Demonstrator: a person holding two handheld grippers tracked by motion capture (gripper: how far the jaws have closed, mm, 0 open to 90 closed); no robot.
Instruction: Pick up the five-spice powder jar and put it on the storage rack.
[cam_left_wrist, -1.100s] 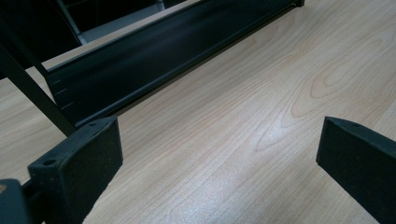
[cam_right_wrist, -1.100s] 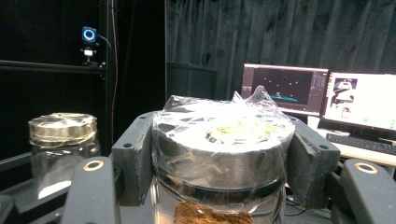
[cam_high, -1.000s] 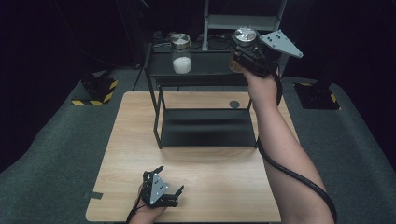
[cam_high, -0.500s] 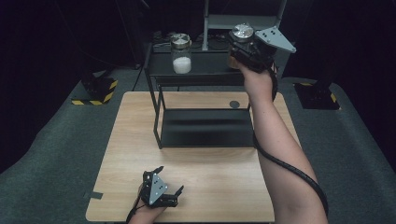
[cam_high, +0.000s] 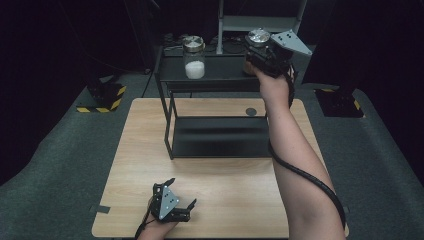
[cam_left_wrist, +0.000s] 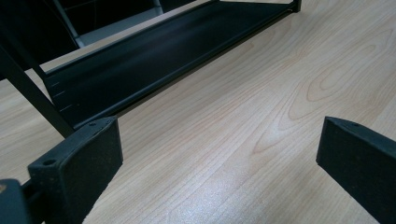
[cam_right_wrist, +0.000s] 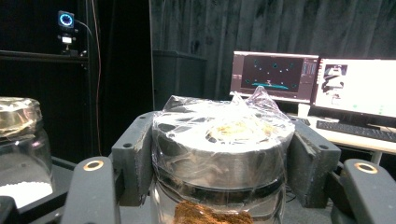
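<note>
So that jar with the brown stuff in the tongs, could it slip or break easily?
The jar looks like glass, so probably fragile if dropped. The right tongs clamp it at its metal lid, which is covered in crinkled plastic wrap; that film may be a bit slippery. It seems only partly filled, so likely not heavy.

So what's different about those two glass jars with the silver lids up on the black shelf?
The glass jar with white powder stands free on the black shelf's top tier; the glass jar with brown powder is clamped at its lid by the right gripper. The white one sits toward the shelf's left, the brown one at its right end. Both have silver lids under clear plastic wrap.
</note>
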